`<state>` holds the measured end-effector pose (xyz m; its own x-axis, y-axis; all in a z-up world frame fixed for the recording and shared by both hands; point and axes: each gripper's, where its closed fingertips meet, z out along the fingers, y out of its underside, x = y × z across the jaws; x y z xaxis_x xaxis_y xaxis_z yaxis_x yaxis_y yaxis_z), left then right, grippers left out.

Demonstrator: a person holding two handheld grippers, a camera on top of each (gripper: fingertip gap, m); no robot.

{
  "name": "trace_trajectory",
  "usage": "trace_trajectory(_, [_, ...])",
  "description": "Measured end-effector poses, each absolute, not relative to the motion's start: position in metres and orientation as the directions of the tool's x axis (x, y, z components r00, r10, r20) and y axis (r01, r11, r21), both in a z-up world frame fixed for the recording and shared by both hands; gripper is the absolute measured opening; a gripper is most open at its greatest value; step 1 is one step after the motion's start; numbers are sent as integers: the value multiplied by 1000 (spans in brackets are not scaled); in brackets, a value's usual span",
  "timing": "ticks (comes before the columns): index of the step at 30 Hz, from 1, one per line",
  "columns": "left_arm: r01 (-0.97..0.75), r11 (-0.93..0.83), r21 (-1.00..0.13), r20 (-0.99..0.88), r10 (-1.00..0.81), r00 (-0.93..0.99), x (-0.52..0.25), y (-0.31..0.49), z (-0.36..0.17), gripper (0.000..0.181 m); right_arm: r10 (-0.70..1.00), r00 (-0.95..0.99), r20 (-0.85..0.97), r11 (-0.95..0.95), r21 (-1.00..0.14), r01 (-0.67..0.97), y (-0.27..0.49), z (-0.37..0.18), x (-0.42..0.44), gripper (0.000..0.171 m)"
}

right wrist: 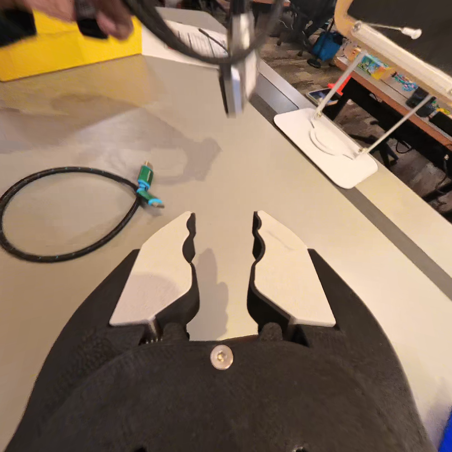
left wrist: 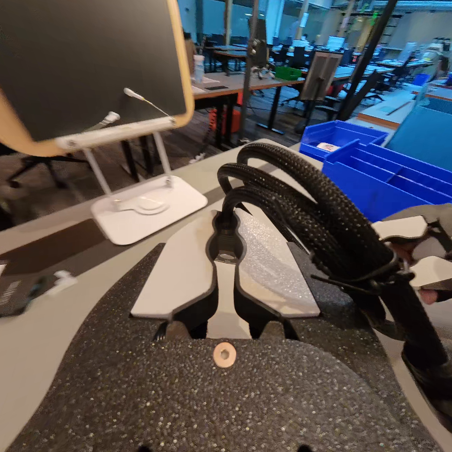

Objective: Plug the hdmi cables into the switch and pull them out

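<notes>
L gripper [left wrist: 226, 234] pinches black plug [left wrist: 225, 241], axis 12–6, coil [left wrist: 305, 208] trailing to 2. R gripper [right wrist: 223, 217] spread, empty. Green cable [right wrist: 146, 186] at its 10, nearer R; switch not made out.

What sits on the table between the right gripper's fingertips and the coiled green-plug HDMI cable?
Nothing: in the right wrist view, only bare grey table separates the open right gripper from the green-plug cable.

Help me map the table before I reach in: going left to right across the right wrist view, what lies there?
Yellow box → coiled black cable with green plugs → right gripper, open → white stand base.
</notes>
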<state>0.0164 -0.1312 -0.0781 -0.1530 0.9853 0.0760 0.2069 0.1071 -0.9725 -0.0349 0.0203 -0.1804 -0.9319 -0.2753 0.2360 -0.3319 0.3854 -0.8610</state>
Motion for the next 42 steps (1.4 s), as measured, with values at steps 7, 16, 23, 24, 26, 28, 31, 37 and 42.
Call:
trace_trajectory(7, [230,276,-933,277,960,-30,-52,-93,-135,7,-240,-957,163,456,-851,-259,-49,-220,-56,79])
trace_trajectory(16, [389,379,-840,455,881,125,-69,-72,-182,15,-209,-970,122,475,-854,-210,-54,-245,-78,22])
trace_trajectory(23, [485,198,-852,264,962,71,-60,-100,-215,50,-123,-915,-383,555,-791,257,-45,-246,-93,21])
trace_trajectory(24, [505,180,-844,248,966,69,-57,-103,-221,50,-110,-879,-463,564,-758,329,-43,-246,-95,21])
trace_trajectory(26, [522,170,-836,251,964,88,-53,-103,-228,50,-91,-783,-615,575,-675,464,-40,-247,-95,21])
trace_trajectory(28, [528,175,-831,273,955,114,-50,-100,-231,50,-75,-693,-717,580,-597,554,-38,-248,-96,21])
trace_trajectory(31, [537,152,-830,252,960,118,-43,-102,-235,49,-41,-657,-753,567,-559,605,-37,-250,-103,21])
trace_trajectory(37, [544,78,-835,159,982,103,-16,-107,-245,47,-18,-682,-731,565,-570,597,-35,-252,-106,29])
trace_trajectory(42, [544,84,-835,155,984,85,0,-103,-249,46,12,-806,-591,563,-663,494,-30,-254,-111,43])
